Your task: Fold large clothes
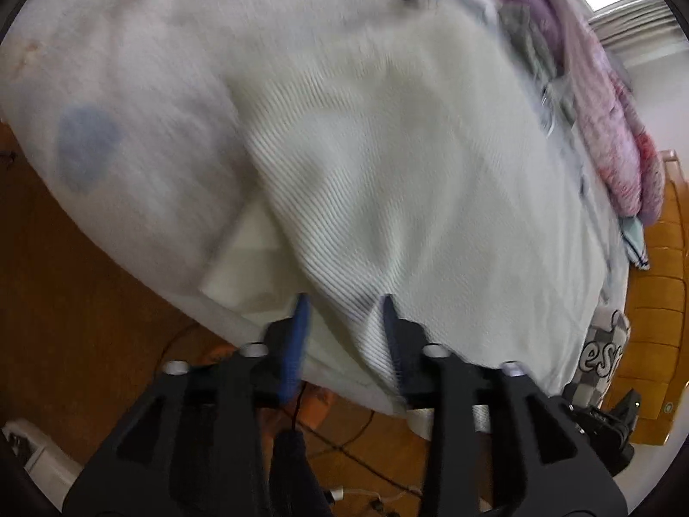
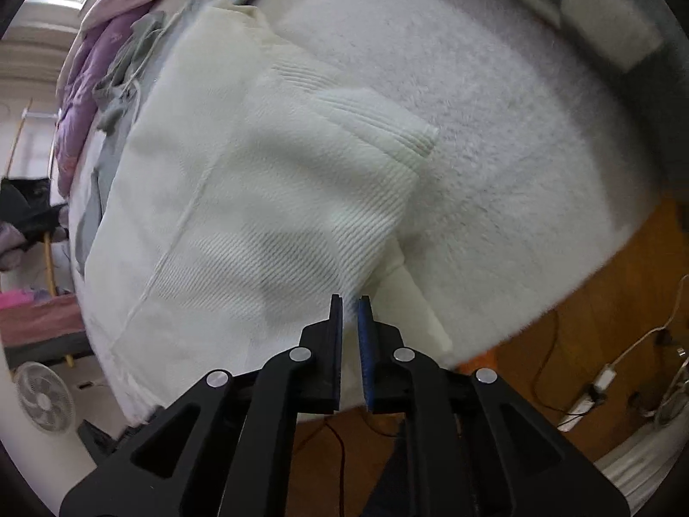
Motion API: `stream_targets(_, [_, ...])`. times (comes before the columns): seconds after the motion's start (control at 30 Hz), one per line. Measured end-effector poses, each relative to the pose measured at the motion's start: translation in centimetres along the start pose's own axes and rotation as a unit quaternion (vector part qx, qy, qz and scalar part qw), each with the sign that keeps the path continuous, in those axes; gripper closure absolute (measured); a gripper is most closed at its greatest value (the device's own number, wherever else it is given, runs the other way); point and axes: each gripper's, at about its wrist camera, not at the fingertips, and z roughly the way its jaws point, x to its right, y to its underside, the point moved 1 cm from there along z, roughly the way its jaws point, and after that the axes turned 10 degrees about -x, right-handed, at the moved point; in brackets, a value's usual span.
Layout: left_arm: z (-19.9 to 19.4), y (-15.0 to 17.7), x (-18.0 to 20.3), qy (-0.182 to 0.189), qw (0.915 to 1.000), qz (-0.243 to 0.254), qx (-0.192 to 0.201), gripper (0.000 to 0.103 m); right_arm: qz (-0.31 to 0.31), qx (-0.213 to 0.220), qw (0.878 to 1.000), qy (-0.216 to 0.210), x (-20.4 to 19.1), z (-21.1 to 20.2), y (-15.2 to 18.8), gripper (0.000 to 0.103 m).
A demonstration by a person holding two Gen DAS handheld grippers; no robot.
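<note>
A large cream ribbed knit garment lies spread on a bed with a white fleecy cover. My left gripper is open, its jaws either side of a fold of the garment near the bed's edge. In the right wrist view the same garment lies flat, one sleeve folded across it with the cuff pointing right. My right gripper hovers at the garment's near edge, jaws almost closed with a narrow gap and nothing between them.
Purple and pink bedding is piled along the bed's far side, with grey clothes beside it. Wooden floor with cables lies below the bed edge. A white fan stands on the floor.
</note>
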Motion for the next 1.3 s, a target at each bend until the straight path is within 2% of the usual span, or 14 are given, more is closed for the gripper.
stream_targets(0.1, [-1.8,-0.3,-1.8,-0.009,0.9993,-0.006,0.035,0.042,-0.065,0.025,0.998,0.000,-4.2,-1.6,1.1,0.094])
stream_targets(0.23, [-0.6,-1.2,-4.1,-0.019,0.9984,-0.048,0.025,0.042,-0.172,0.047,0.984,-0.014,-13.2,-0.6,-0.2,0.094])
stream_targets(0.33, [0.6,-1.8,-3.7,-0.026,0.9988,-0.037,0.018,0.042,-0.227,0.056,0.972,-0.027,-19.3,1.5,-2.2,0.094])
stream_targets(0.43, [1.9,-2.3,-3.0,-0.021,0.9995,-0.024,-0.002,0.042,-0.254,0.060,0.965,-0.019,-23.3,4.1,-4.3,0.096])
stream_targets(0.53, [2.8,-2.5,-2.2,-0.011,0.9997,-0.021,-0.006,0.042,-0.254,0.049,0.966,-0.003,-25.3,6.9,-6.9,0.098])
stream_targets(0.63, [3.3,-2.6,-2.5,0.001,0.9997,-0.024,-0.010,0.042,-0.237,0.018,0.971,0.020,-26.4,9.9,-8.8,0.099])
stream_targets(0.67, [3.3,-2.7,-2.6,0.007,0.9996,-0.026,-0.011,0.042,-0.228,-0.007,0.973,0.036,-26.1,11.8,-9.5,0.099])
stream_targets(0.77, [2.8,-2.4,-3.4,0.015,0.9995,-0.023,-0.015,0.050,-0.205,-0.014,0.978,0.027,-24.8,12.1,-9.3,0.101])
stream_targets(0.83, [1.8,-2.5,-4.8,0.027,0.9991,-0.026,-0.018,0.056,-0.199,-0.025,0.979,0.026,-23.8,11.5,-7.9,0.101])
stream_targets(0.93, [1.7,-2.8,-4.6,0.032,0.9990,-0.020,-0.023,0.064,-0.192,-0.040,0.980,0.025,-21.7,10.6,-4.7,0.101])
stream_targets(1.03, [1.3,-2.6,-5.2,0.035,0.9988,-0.016,-0.029,0.075,-0.182,-0.052,0.981,0.029,-18.8,9.8,-0.2,0.101])
stream_targets(1.17, [0.8,-1.3,-6.7,0.043,0.9983,-0.018,-0.036,0.076,-0.153,-0.090,0.984,0.027,-15.6,11.6,3.3,0.102])
stream_targets(1.3, [1.2,-0.9,-6.4,0.038,0.9981,-0.012,-0.047,0.076,-0.170,-0.058,0.983,0.028,-15.1,12.1,4.1,0.103])
